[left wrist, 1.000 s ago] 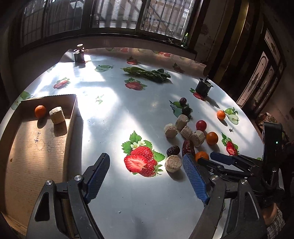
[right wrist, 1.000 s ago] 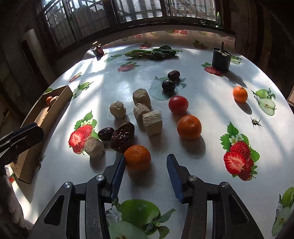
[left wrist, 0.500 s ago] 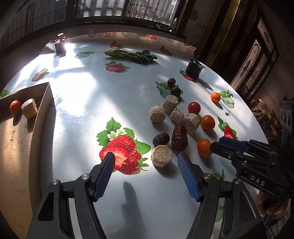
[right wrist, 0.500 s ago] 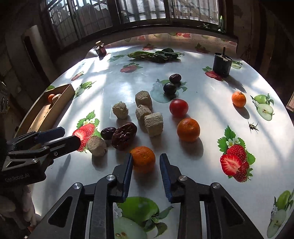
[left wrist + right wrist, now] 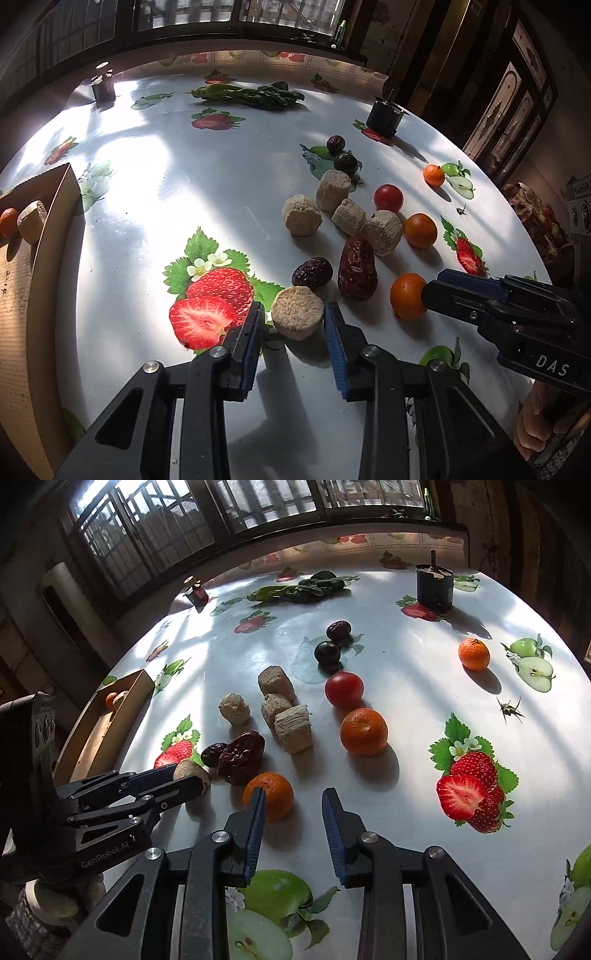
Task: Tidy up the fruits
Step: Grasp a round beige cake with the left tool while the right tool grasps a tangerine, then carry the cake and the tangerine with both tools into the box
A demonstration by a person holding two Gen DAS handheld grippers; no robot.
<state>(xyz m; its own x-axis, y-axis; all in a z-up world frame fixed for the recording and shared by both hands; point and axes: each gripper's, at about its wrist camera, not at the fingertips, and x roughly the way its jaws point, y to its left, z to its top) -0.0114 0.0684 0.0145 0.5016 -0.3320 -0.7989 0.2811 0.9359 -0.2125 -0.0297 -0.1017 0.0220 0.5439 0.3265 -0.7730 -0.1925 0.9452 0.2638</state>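
Note:
My left gripper (image 5: 293, 308) is low over the fruit-print table, its jaws closing on a round beige cake (image 5: 297, 314) that sits between the blue pads and touches them. The right wrist view shows the same gripper (image 5: 188, 777) with that cake (image 5: 192, 771) at its tips. My right gripper (image 5: 293, 793) has narrow jaws that are opening slightly. An orange mandarin (image 5: 269, 795) lies at its tips against the left finger (image 5: 255, 819), with a gap to the other finger. A cardboard box (image 5: 55, 206) at the left holds a mandarin (image 5: 7, 223) and a cake (image 5: 32, 221).
Beyond the grippers lie two dates (image 5: 356, 267), several more beige cakes (image 5: 302, 220), a tomato (image 5: 388, 197), two mandarins (image 5: 420, 230), and dark plums (image 5: 345, 162). Greens (image 5: 251, 96), a dark cup (image 5: 384, 118) and a small jar (image 5: 101, 88) stand at the far edge.
My left gripper has come down and forward to the nearest cake, and its jaws have narrowed around it. The right gripper's jaws have narrowed at the mandarin, which now sits by the left finger.

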